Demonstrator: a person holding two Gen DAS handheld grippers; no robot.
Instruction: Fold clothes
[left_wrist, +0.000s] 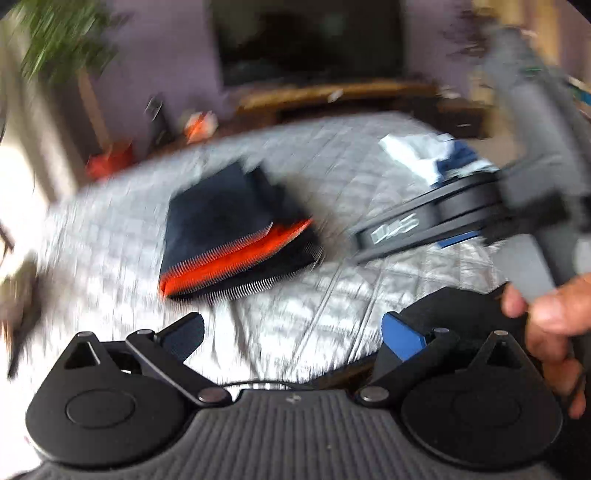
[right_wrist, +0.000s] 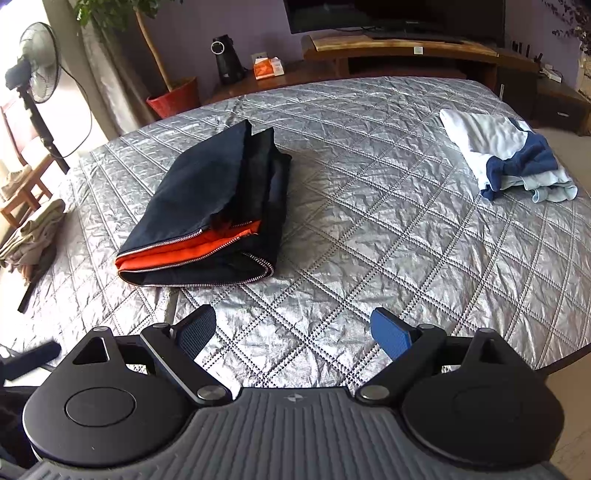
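A folded dark navy jacket (right_wrist: 207, 221) with orange lining and a silver zipper lies on the silver quilted bedspread (right_wrist: 369, 229), left of centre. The blurred left wrist view shows the same jacket (left_wrist: 236, 236) ahead. My left gripper (left_wrist: 293, 332) is open above the bedspread with nothing between its fingers. My right gripper (right_wrist: 295, 330) is open too, hovering over the near part of the bed, short of the jacket. In the left wrist view the right gripper's body (left_wrist: 461, 214) passes at the right, held by a hand (left_wrist: 554, 332).
A pile of white, light blue and navy clothes (right_wrist: 506, 155) lies at the bed's far right. Beige clothes (right_wrist: 33, 236) sit at the left edge. Behind the bed stand a fan (right_wrist: 37, 62), a red plant pot (right_wrist: 173, 98), a wooden TV stand (right_wrist: 402, 51).
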